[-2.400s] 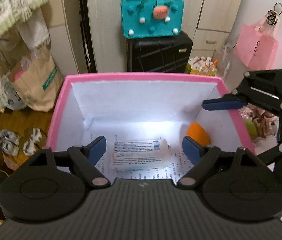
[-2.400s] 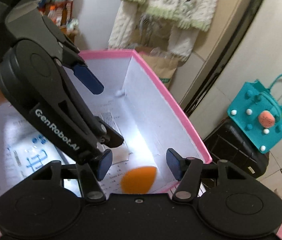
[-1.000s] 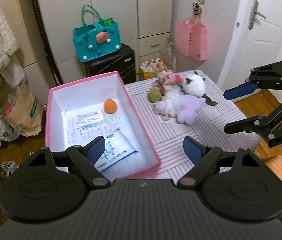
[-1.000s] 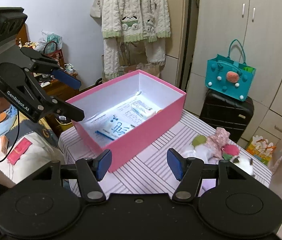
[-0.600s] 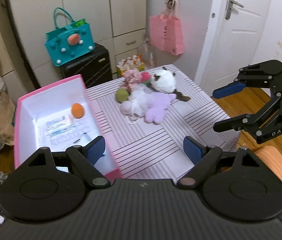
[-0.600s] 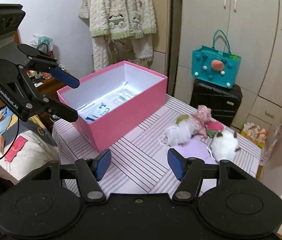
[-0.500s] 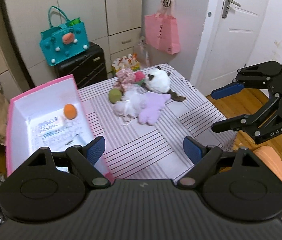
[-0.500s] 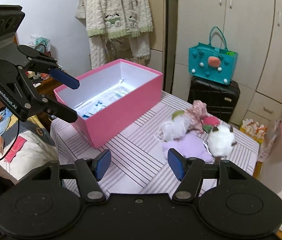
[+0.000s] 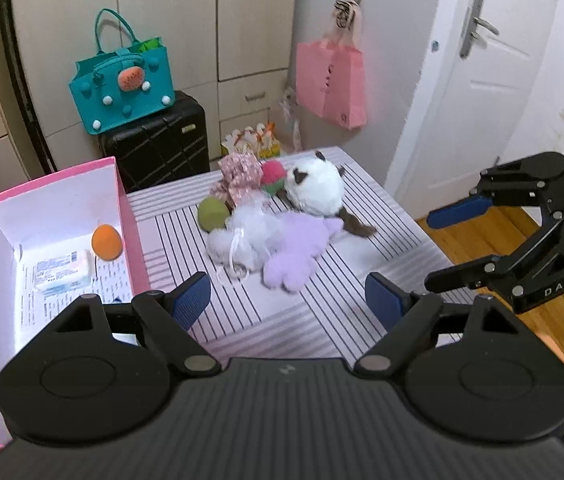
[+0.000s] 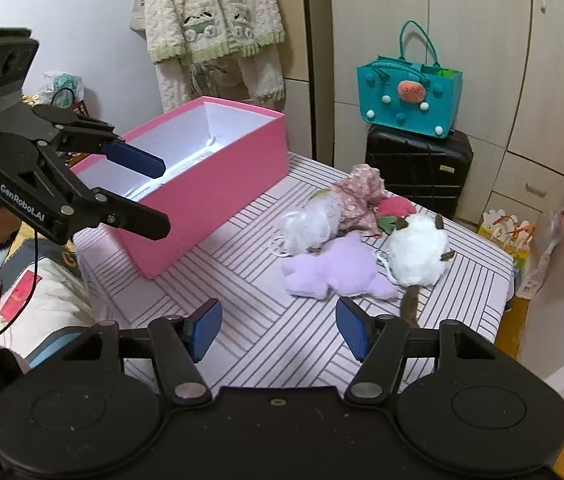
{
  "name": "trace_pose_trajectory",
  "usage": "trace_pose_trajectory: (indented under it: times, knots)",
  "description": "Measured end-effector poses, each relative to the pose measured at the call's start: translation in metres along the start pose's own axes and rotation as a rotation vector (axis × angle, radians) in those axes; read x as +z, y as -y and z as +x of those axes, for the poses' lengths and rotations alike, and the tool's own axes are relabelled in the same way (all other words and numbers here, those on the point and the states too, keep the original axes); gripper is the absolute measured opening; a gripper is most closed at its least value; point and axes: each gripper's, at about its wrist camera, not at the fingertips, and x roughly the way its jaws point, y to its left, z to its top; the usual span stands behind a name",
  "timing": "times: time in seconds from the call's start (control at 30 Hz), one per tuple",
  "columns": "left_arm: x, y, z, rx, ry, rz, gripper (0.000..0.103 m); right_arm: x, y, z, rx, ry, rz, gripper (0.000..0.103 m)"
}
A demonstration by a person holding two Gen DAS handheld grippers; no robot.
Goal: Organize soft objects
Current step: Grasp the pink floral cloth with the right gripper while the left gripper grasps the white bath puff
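Observation:
A heap of soft toys lies on the striped table [image 9: 322, 320]: a purple plush [image 9: 298, 252] [image 10: 338, 268], a white panda plush [image 9: 316, 192] [image 10: 416, 252], a white fluffy toy [image 9: 242, 232], a green ball [image 9: 213, 214], a floral cloth toy [image 9: 238, 178] and a red ball [image 9: 273, 172]. To the left, the pink box [image 9: 128, 208] [image 10: 218, 184] holds an orange ball [image 9: 107, 242] and a tissue pack [image 9: 64, 270]. My left gripper [image 9: 287, 300] [image 10: 162, 199] hangs by the box, its jaws closing on nothing. My right gripper [image 10: 279, 326] [image 9: 430, 250] is open and empty, short of the purple plush.
A teal bag [image 9: 122, 88] sits on a black suitcase [image 9: 158, 148] behind the table. A pink paper bag [image 9: 332, 82] hangs on the wall beside a white door [image 9: 478, 92]. The table's far right edge [image 10: 506, 276] drops to a wooden floor.
Both grippers have pulled back from the pink box and swung toward the toy heap, sinking a little. The orange ball stays in the box.

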Motion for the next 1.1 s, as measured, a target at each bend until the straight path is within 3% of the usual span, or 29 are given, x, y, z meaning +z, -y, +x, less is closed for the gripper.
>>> trace_pose_trajectory:
  times: [0.47,0.8,0.93,1.1]
  knots:
    - [0.01,-0.004,0.058,0.102,0.104,-0.053,0.082,0.023,0.037,0.039,-0.019,0.06,-0.028,0.068]
    - [0.014,-0.017,0.097,0.031,0.128,-0.249,0.081,0.049,0.062,0.074,-0.057,0.165,-0.077,0.068]
    - [0.012,-0.02,0.115,0.063,0.134,-0.28,0.08,0.066,0.073,0.095,-0.035,0.137,-0.092,0.068]
    - [0.007,-0.032,0.134,0.1,0.147,-0.316,0.068,0.094,0.084,0.123,0.028,0.078,-0.107,0.068]
